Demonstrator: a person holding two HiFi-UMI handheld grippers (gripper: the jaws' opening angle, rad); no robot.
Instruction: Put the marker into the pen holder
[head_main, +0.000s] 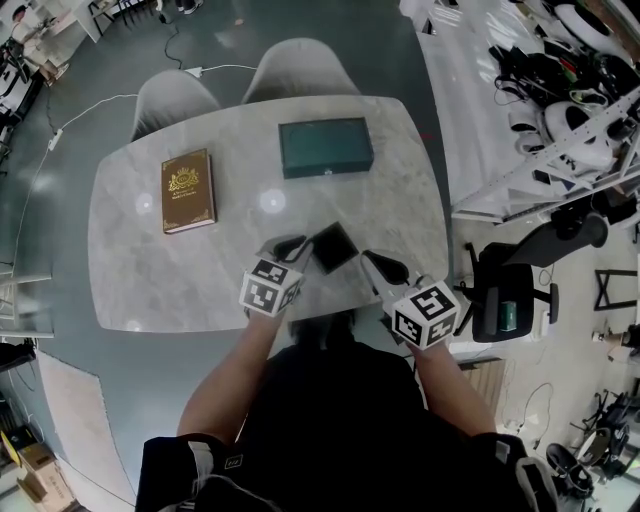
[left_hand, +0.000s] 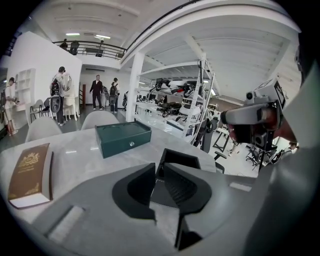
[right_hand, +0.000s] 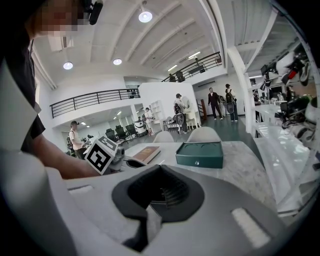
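Note:
A black square pen holder (head_main: 333, 247) stands on the marble table (head_main: 150, 290) near its front edge, between my two grippers. In the left gripper view the pen holder (left_hand: 181, 157) sits just beyond the jaw tips. My left gripper (head_main: 293, 244) is to its left, jaws together with only a thin slit and nothing between them (left_hand: 159, 170). To its right is my right gripper (head_main: 371, 259), also shut and empty (right_hand: 159, 167). No marker shows in any view.
A brown book (head_main: 188, 190) lies at the table's left. A dark green box (head_main: 326, 147) sits at the far middle. Two grey chairs (head_main: 298, 68) stand behind the table. A white shelf rack (head_main: 560, 150) and a black chair (head_main: 510, 290) are to the right.

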